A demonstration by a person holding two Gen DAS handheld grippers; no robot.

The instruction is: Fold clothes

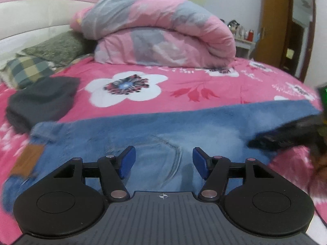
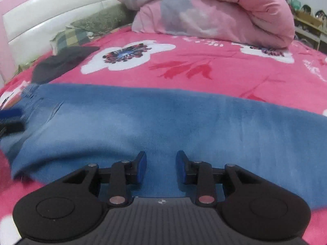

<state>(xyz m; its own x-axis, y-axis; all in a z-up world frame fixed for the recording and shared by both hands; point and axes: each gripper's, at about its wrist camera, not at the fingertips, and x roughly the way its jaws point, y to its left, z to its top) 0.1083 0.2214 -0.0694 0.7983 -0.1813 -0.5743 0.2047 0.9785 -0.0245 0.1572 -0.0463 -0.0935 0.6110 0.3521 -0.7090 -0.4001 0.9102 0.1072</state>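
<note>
A pair of blue jeans [image 1: 143, 126] lies flat across the pink floral bedsheet [image 1: 184, 81], with a brown waist patch [image 1: 26, 159] at the left. My left gripper [image 1: 163, 153] hovers open over the pocket area, with nothing between its blue pads. My right gripper [image 1: 265, 140] shows as a dark blur over the jeans' right part. In the right wrist view the jeans [image 2: 143, 118] stretch from side to side. My right gripper [image 2: 161, 157] sits low over the leg, its jaws apart with no fabric pinched. A blue pad [image 2: 10, 112] of the left gripper shows at the left edge.
A folded dark garment [image 1: 43, 100] lies on the bed to the left, beyond the jeans. A rolled pink and grey duvet [image 1: 163, 30] fills the far side. Pillows [image 1: 30, 69] lean on the white headboard [image 1: 30, 20]. A wooden door [image 1: 286, 30] stands at the right.
</note>
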